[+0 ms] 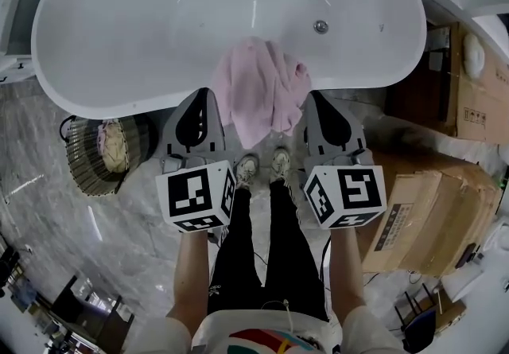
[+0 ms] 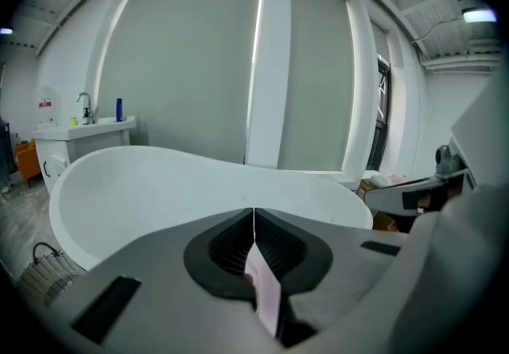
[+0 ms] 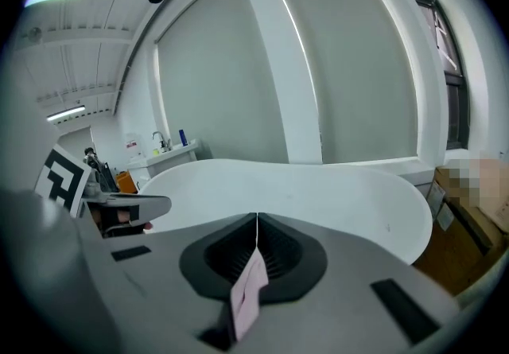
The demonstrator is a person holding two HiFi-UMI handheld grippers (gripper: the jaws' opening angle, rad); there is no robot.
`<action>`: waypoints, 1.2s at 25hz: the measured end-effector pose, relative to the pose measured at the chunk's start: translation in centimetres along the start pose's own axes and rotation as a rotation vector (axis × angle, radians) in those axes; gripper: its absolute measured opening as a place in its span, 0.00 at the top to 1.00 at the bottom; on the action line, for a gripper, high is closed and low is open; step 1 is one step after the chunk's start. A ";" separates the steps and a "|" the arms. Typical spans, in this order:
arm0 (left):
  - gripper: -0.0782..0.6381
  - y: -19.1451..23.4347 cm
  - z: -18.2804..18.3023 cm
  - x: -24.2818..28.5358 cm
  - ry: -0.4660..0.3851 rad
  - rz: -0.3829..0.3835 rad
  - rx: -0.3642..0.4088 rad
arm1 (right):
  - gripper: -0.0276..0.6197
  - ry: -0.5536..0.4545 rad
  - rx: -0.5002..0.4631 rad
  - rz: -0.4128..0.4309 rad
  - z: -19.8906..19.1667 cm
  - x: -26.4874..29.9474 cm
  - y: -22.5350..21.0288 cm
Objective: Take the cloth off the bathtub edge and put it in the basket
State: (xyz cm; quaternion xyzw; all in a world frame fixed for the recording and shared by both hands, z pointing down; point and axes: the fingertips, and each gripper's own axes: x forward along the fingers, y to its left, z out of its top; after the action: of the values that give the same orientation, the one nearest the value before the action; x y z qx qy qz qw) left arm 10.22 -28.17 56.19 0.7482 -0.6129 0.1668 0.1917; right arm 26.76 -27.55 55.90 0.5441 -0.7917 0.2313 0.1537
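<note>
I seem to be in a bathroom-fittings showroom: a white oval freestanding bathtub [image 1: 119, 58] on a grey marbled floor [image 1: 131, 245] beside brown cardboard boxes [image 1: 429, 213].

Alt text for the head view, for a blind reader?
A pink cloth drapes the near edge of a white bathtub, between the left gripper and right gripper. A basket stands on the floor at left, boxes at right.

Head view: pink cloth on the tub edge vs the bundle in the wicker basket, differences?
The pink fabric cloth hangs spread over the white bathtub's near rim; the bundle sits bunched inside the round wicker basket on the floor. The cloth is all pink; the bundle is mostly cream. Both look like soft fabric.
</note>
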 end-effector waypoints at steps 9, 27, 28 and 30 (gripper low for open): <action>0.69 -0.2 -3.3 1.6 0.043 -0.083 -0.092 | 0.61 0.059 0.058 0.097 -3.5 2.6 -0.2; 0.42 -0.6 -14.4 6.9 0.305 -0.095 -0.127 | 0.40 0.313 0.151 0.057 -14.3 8.2 -5.2; 0.42 -0.6 -14.6 7.0 0.308 -0.084 -0.123 | 0.40 0.320 0.153 0.057 -14.6 8.4 -5.1; 0.42 -0.7 -14.7 7.2 0.306 -0.060 -0.097 | 0.40 0.329 0.147 0.056 -14.9 8.8 -5.1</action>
State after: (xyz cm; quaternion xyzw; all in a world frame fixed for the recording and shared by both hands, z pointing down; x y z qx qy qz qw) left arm 12.06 -27.02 72.43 0.7220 -0.5611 0.2431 0.3238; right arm 28.22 -28.11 73.91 0.4864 -0.7516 0.3786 0.2348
